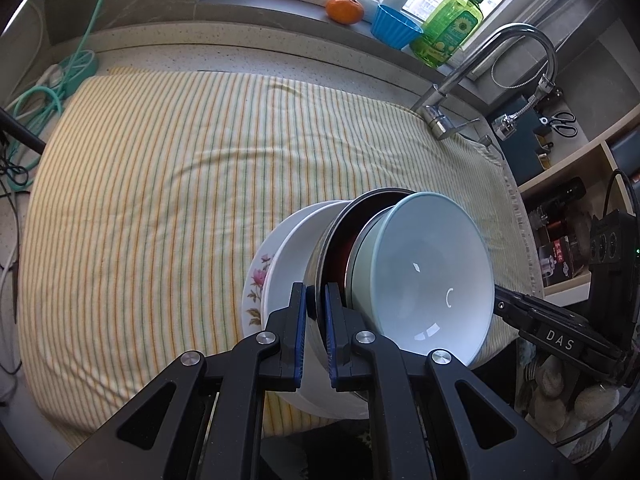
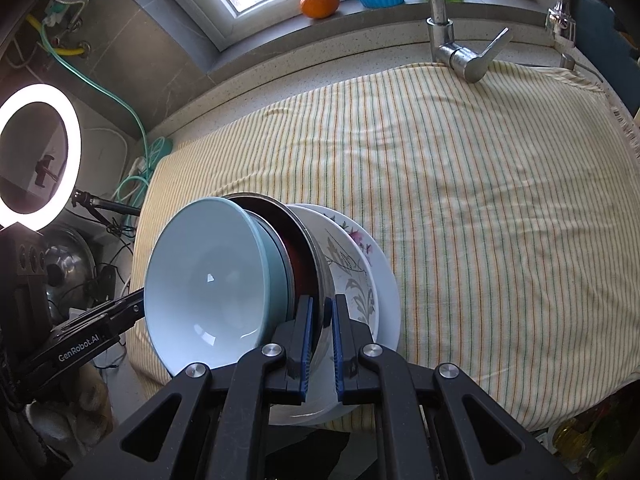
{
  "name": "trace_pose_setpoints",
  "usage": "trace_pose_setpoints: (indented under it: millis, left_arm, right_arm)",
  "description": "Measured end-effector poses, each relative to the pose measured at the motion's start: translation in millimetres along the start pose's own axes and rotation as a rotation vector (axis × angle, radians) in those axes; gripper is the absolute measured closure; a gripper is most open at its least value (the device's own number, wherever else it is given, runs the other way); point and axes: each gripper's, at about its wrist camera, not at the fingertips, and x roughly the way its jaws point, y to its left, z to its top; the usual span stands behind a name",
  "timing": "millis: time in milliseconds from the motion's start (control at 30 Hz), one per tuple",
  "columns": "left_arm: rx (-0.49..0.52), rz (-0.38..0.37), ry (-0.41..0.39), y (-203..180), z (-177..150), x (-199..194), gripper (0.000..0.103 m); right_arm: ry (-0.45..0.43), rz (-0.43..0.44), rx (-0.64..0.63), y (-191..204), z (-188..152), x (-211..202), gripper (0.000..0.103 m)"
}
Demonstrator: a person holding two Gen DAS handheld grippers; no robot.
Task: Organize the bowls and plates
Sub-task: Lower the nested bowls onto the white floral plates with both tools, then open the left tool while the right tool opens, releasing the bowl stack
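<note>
In the lower centre of the left wrist view, our left gripper [image 1: 316, 300] has its jaws drawn narrow on the rim of a steel bowl [image 1: 320, 276] with a dark red inside. A pale blue bowl [image 1: 428, 280] nests in it, tilted toward the camera, and behind the steel bowl sit a white bowl [image 1: 288, 260] and a flower-patterned plate [image 1: 254, 284]. The whole stack stands on edge above the striped cloth [image 1: 180, 180].

In the right wrist view, our right gripper [image 2: 322, 312] also pinches the steel bowl's rim, low in the middle of the frame, jaws close together. The other gripper's black body shows at the far side of the stack in each view.

On the sill in the upper part of the frame sit an orange [image 1: 344, 9], a blue cup [image 1: 396, 26] and a green soap bottle [image 1: 450, 26]; the tap [image 1: 492, 64] arches at upper right.
</note>
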Motion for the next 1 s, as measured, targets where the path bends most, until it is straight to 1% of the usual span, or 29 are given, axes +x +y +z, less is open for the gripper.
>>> trace_pose_setpoints:
  millis: [633,800,1000]
  left_arm:
    - [0.022,0.012,0.005,-2.4,-0.3,0.5,0.096]
    - [0.022,0.021,-0.001,-3.2,-0.8,0.6,0.096]
    - [0.019,0.025,-0.012,-3.7,-2.9,-0.4,0.095]
  right_arm:
    - [-0.01,0.012,0.0,0.4,-5.8,-2.7,0.093]
    - [-0.029,-0.007,-0.02,4.4,-7.9,-8.8,0.093]
    - [-0.031,-0.021,-0.041,5.6,-8.6,-12.8,0.093]
